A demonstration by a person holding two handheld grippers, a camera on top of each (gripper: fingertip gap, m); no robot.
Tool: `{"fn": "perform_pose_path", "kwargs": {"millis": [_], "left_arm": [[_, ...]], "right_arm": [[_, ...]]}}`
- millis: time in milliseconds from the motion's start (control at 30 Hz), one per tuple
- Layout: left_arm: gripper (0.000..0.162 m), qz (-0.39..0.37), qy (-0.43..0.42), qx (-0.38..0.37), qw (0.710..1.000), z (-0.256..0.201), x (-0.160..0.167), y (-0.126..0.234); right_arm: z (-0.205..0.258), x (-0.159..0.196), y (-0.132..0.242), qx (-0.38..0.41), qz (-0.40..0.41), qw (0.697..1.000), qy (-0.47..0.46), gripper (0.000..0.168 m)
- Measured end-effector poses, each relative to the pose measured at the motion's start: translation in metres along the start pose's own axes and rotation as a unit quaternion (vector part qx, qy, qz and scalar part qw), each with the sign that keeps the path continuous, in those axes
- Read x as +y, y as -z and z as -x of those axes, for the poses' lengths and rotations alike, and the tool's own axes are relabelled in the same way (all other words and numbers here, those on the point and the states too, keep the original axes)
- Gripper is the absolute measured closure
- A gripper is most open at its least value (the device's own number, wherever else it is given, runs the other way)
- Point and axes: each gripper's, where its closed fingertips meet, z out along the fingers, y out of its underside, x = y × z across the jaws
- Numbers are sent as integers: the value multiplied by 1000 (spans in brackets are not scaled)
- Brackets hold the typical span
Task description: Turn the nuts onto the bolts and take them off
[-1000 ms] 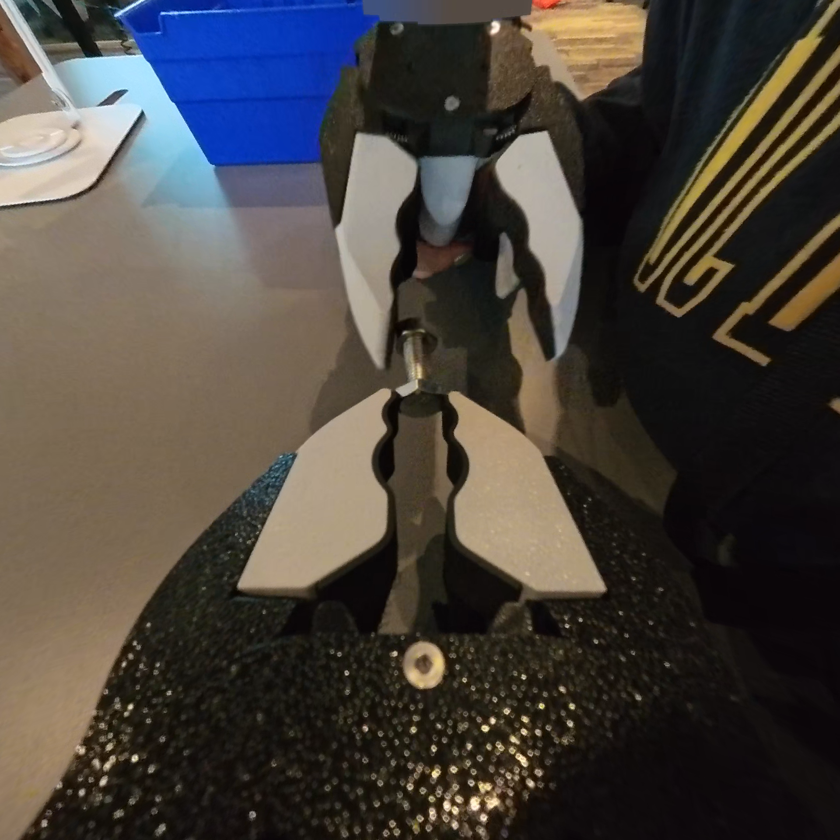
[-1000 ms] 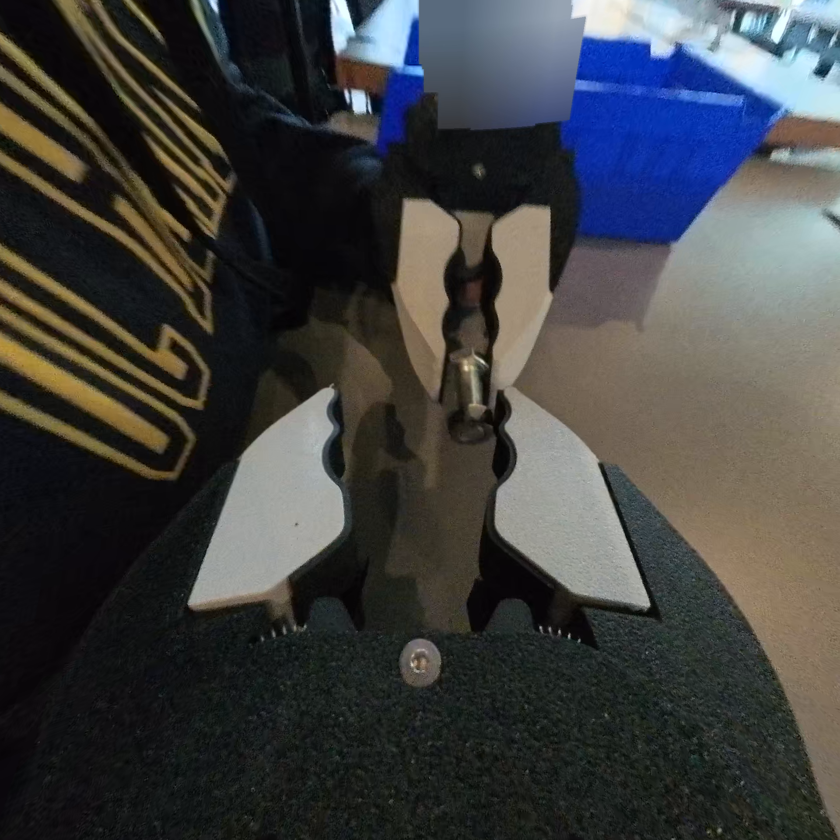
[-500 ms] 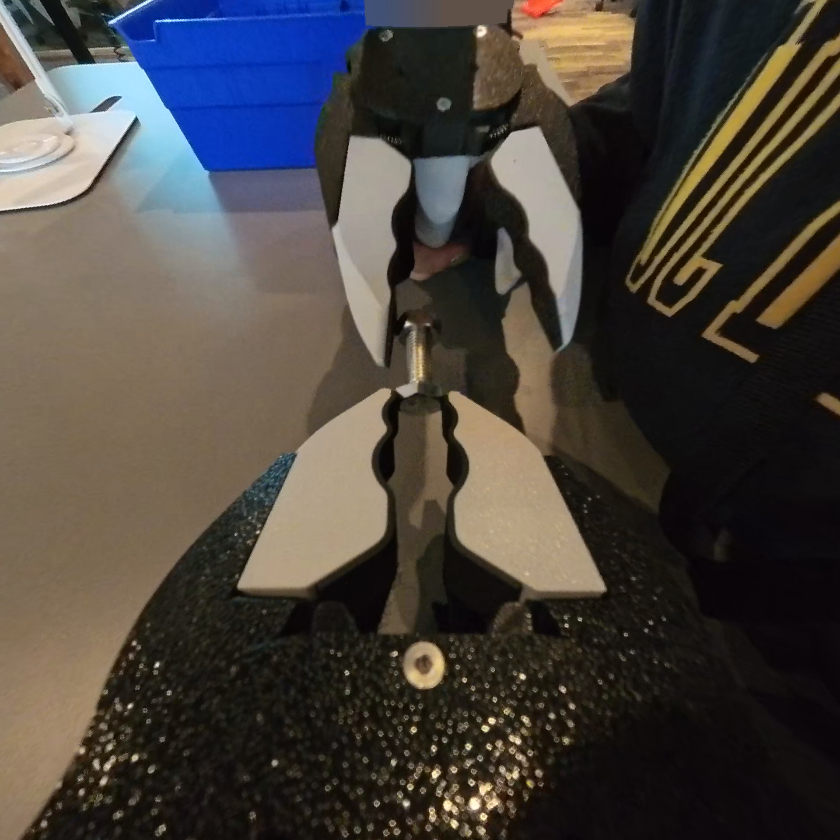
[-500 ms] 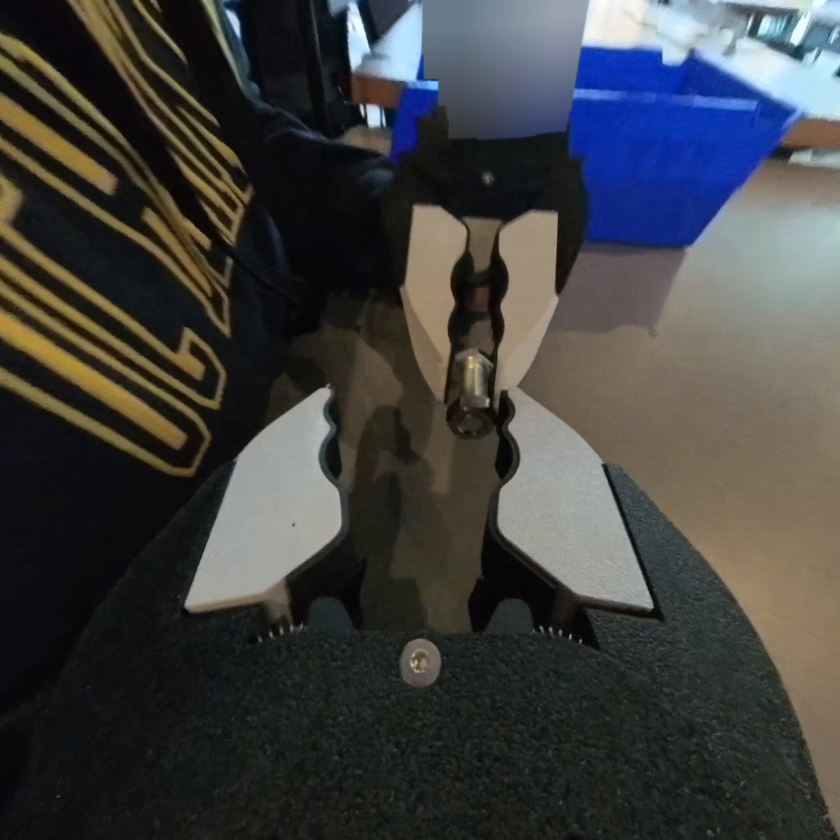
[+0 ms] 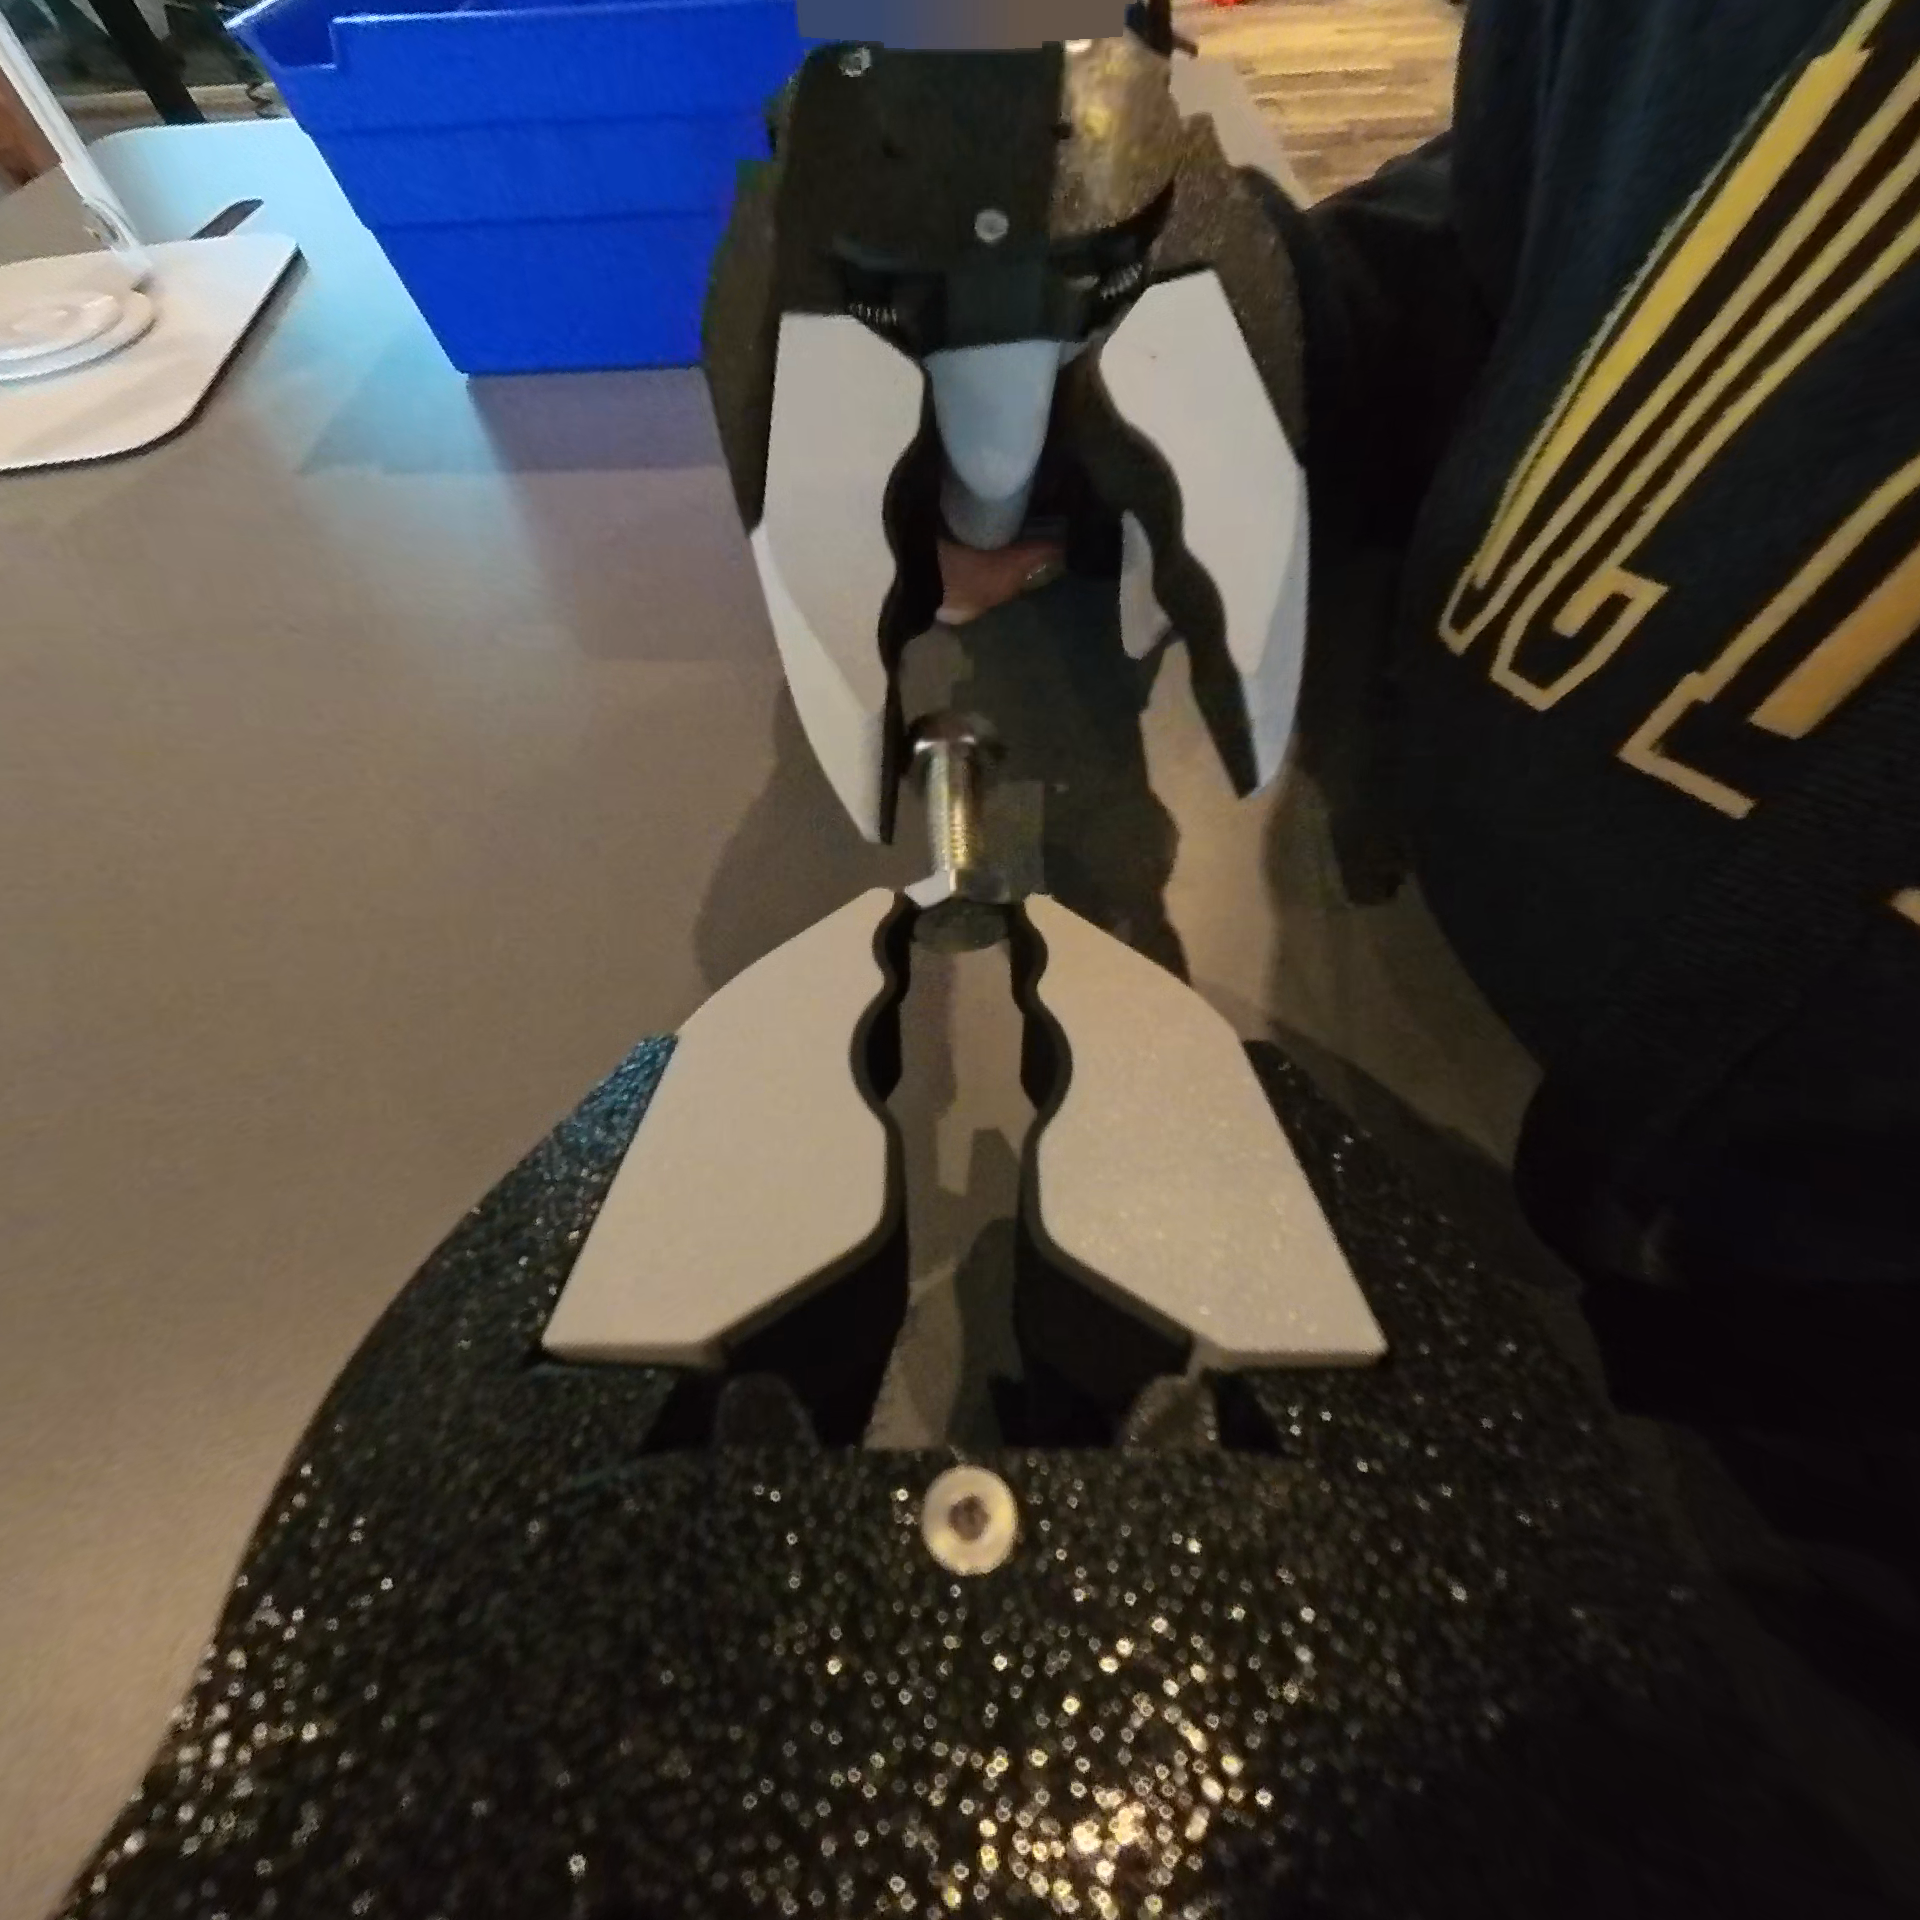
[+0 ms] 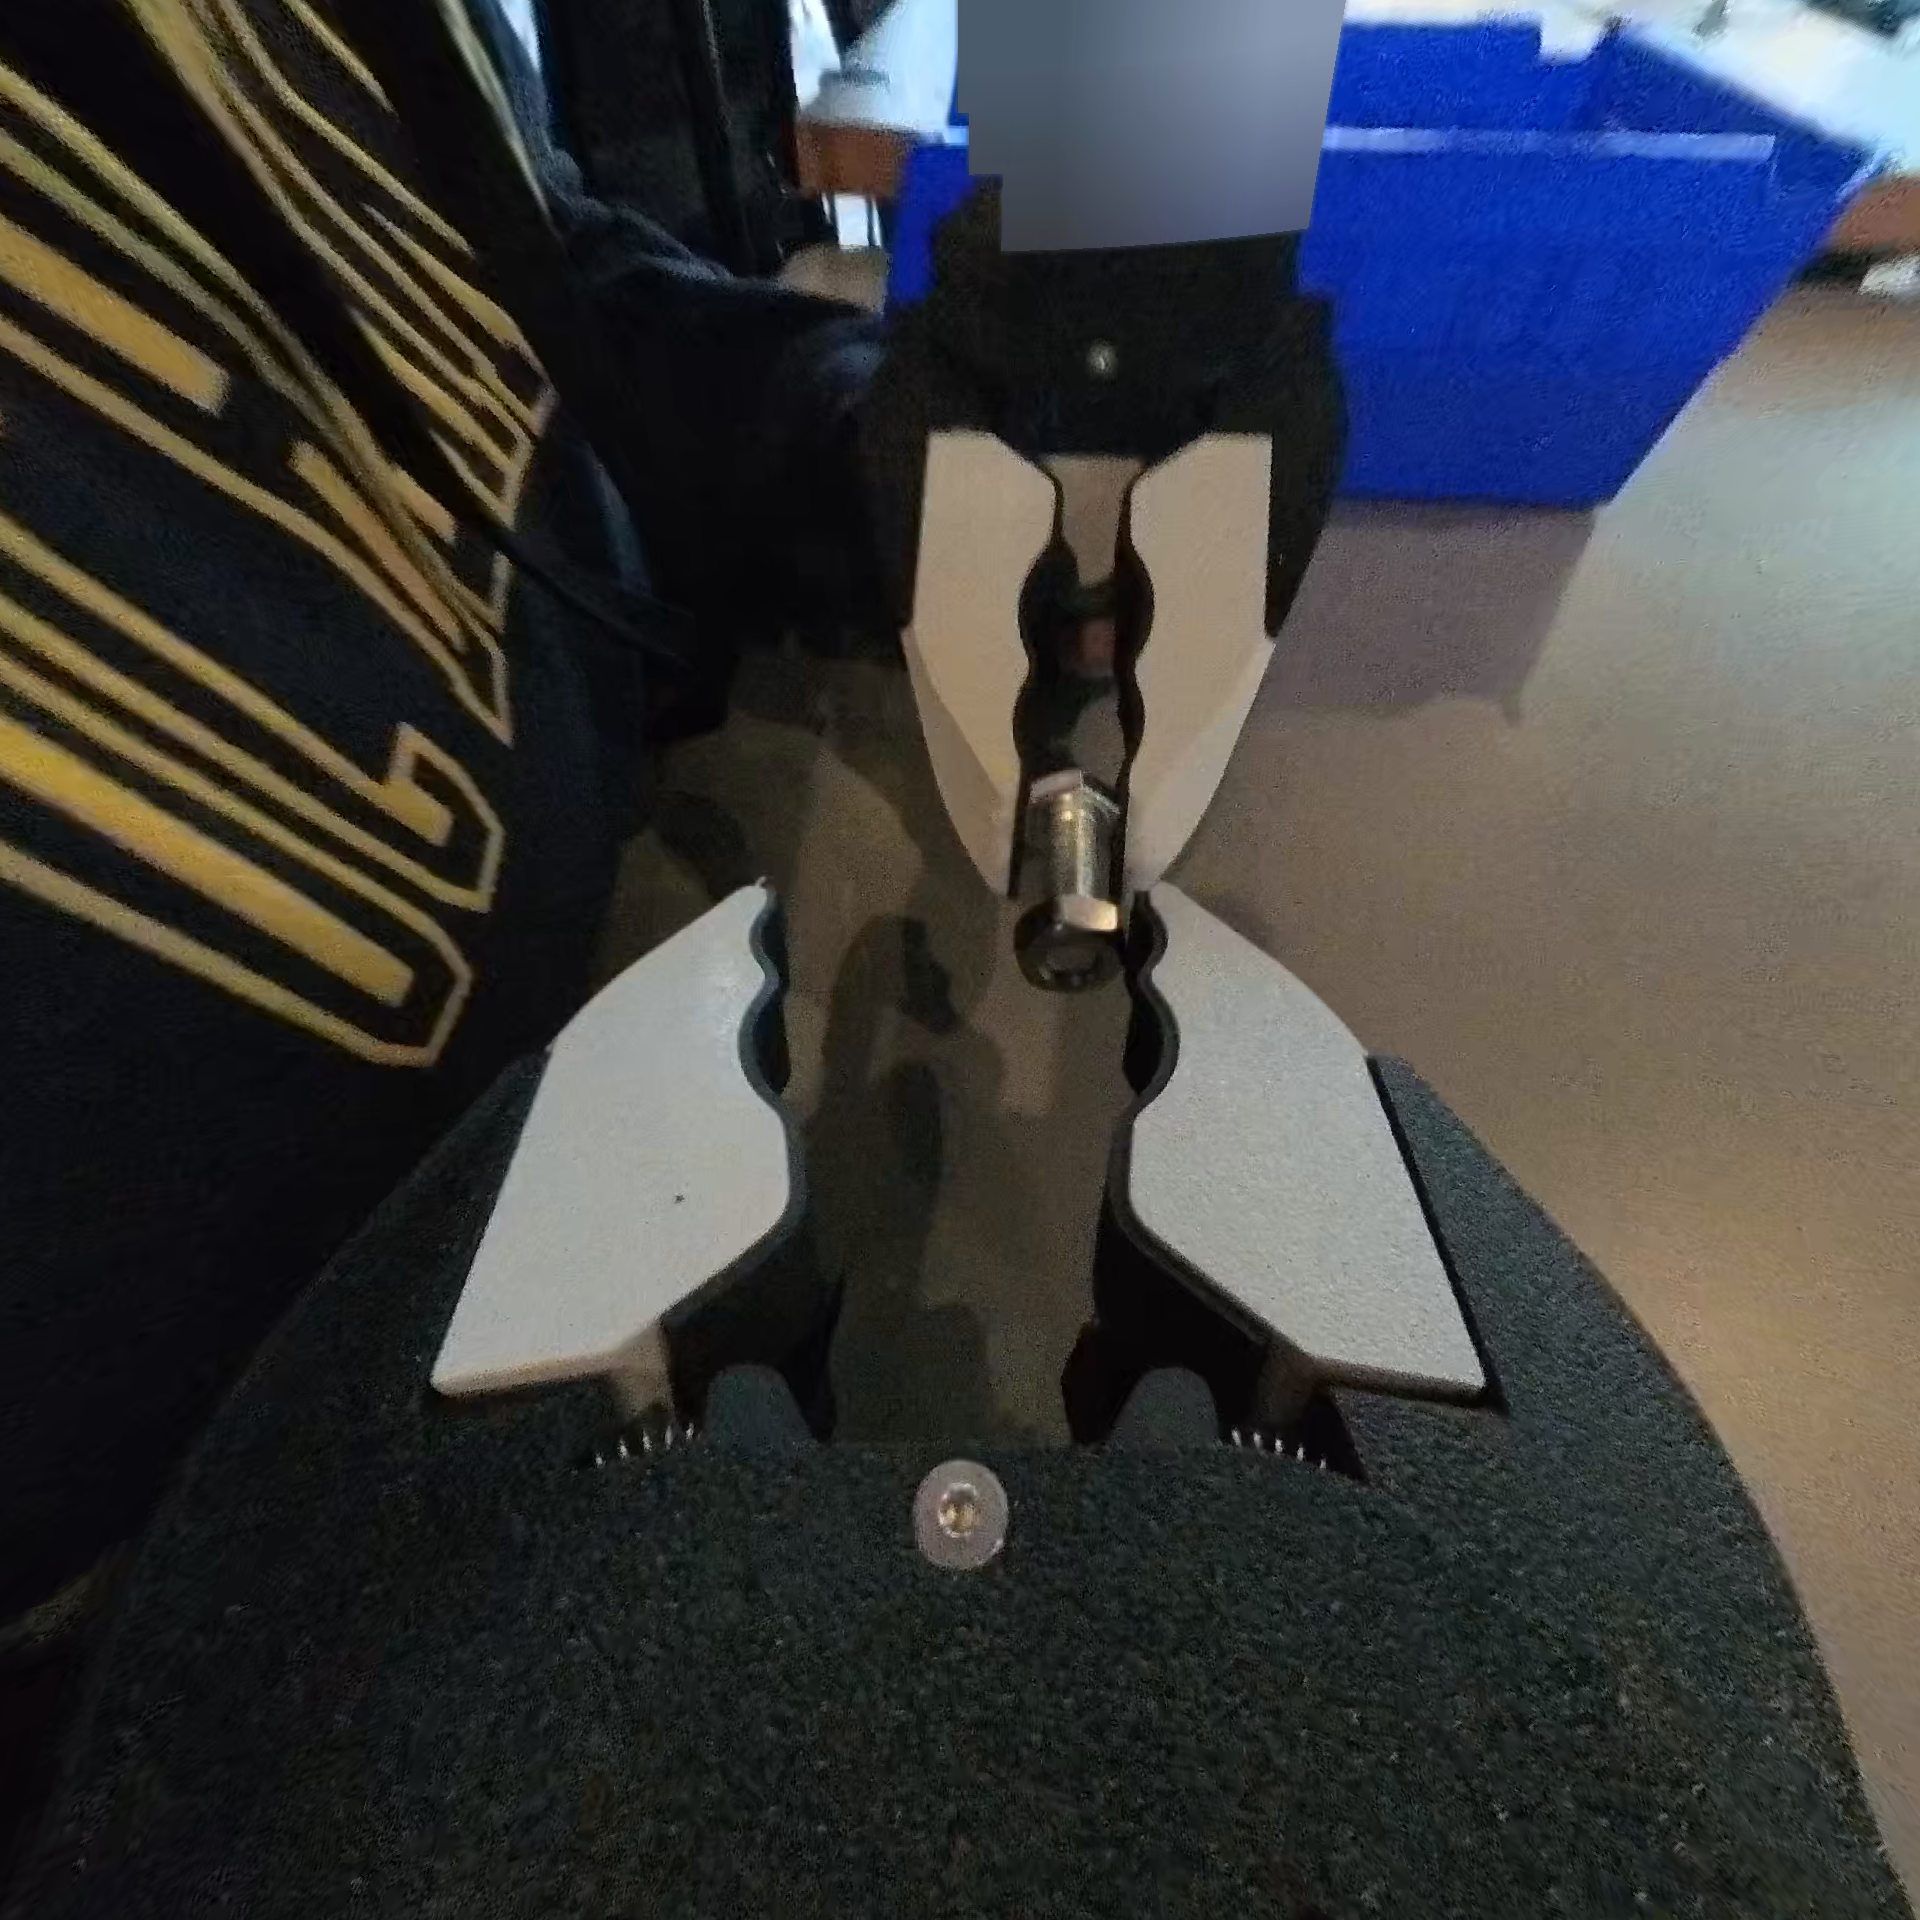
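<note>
Gripping the nut (image 5: 971,891) at its fingertips, the left hand-held gripper (image 5: 966,914) holds the bolt (image 5: 951,805) out over the counter (image 5: 364,779). The right hand-held gripper (image 6: 1060,935) stands wide apart around the bolt's head, one finger just beside it. This looks like mid-turning; next, the right probably needs to close on the head and twist.
</note>
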Motion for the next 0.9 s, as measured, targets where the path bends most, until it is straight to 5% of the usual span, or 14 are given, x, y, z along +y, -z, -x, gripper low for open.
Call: {"fn": "perform_pose_path", "kwargs": {"millis": [133, 400, 667, 900], "left_arm": [[144, 7, 0, -2, 1000, 0, 1, -1], [144, -2, 5, -4, 1000, 1, -1, 1], [144, 4, 5, -3, 1000, 1, 0, 0], [144, -2, 6, -4, 1000, 1, -1, 1]], "right_arm": [[6, -21, 10, -17, -66, 998, 6, 115], [-7, 14, -1, 3, 41, 998, -43, 113], [10, -21, 9, -26, -67, 997, 7, 116], [-14, 13, 2, 24, 30, 998, -55, 110]]}}
